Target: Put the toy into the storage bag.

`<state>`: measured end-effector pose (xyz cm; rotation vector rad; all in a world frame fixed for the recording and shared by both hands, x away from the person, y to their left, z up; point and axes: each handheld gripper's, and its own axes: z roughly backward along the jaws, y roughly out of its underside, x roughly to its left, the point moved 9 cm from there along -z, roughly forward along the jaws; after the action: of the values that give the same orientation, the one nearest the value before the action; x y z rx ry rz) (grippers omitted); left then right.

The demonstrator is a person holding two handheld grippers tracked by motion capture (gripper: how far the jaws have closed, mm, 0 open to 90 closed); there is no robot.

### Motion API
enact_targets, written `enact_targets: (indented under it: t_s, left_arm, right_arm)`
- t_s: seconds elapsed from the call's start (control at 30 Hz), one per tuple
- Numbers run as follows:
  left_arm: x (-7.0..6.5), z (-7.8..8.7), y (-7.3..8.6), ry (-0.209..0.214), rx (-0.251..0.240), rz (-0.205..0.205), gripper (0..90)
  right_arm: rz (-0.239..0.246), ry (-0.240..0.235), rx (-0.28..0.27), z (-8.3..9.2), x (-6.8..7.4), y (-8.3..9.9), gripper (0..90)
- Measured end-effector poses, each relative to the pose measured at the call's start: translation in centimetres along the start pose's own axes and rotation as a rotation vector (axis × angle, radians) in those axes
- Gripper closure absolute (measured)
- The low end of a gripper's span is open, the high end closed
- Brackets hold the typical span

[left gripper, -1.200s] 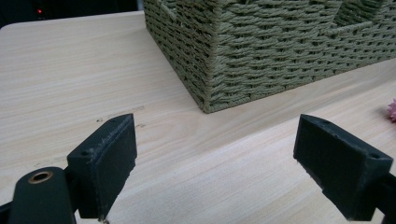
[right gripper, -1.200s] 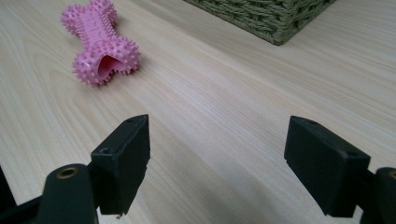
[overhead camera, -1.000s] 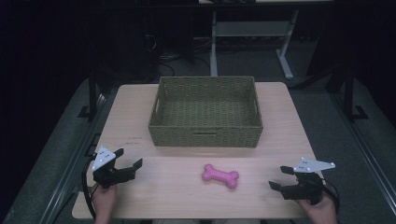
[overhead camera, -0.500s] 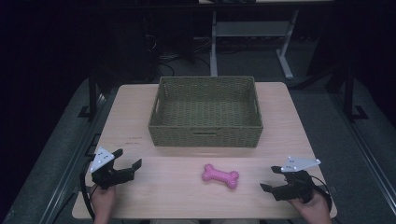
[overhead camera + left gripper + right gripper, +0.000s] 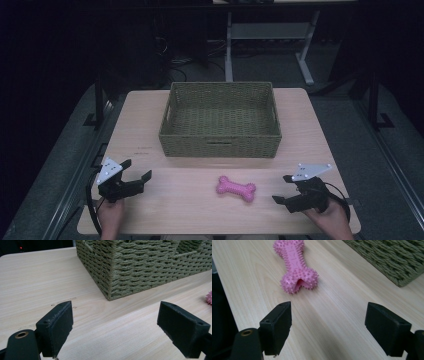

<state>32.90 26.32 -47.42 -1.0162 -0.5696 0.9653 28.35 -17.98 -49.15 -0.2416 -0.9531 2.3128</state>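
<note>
No text, label, brand, number or sign can be read. The small dark marks on the table (image 5: 145,149), near the left front corner of the basket (image 5: 220,147), are too small to read.

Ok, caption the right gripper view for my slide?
Open right hand-held gripper facing a pink spiked rubber bone toy on the wooden table.

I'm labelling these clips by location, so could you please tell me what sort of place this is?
Most likely a lab or workshop set up for recording. A bare wooden table holds just a woven basket and a pink bone toy, and behind it, in a dark room, stand a metal desk frame and loose cables.
</note>
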Motion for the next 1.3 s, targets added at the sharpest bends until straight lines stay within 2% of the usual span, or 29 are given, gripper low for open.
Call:
enact_targets:
  t_s: [0.03, 0.27, 0.6, 1.0, 1.3]
  left_arm:
    - [0.0, 0.0, 0.0, -0.001, -0.001, 0.001, 12.8]
    - [0.1, 0.0, 0.0, -0.002, 0.0, 0.003, 12.8]
    - [0.1, 0.0, -0.1, -0.001, -0.003, 0.005, 12.8]
    - [0.3, 0.1, -0.1, -0.002, -0.01, 0.01, 12.8]
    - [0.3, 0.1, -0.1, 0.0, -0.01, 0.009, 12.8]
  right_arm:
    - [0.017, -0.005, 0.006, -0.1, 0.2, -0.3, 21.0]
    - [0.049, -0.025, 0.039, -0.7, 0.7, -1.3, 21.0]
    - [0.08, -0.057, 0.074, -1.4, 1.5, -2.4, 21.1]
    - [0.187, -0.107, 0.148, -3.6, 3.0, -5.1, 21.6]
    - [0.231, -0.139, 0.181, -5.2, 3.7, -6.5, 22.4]
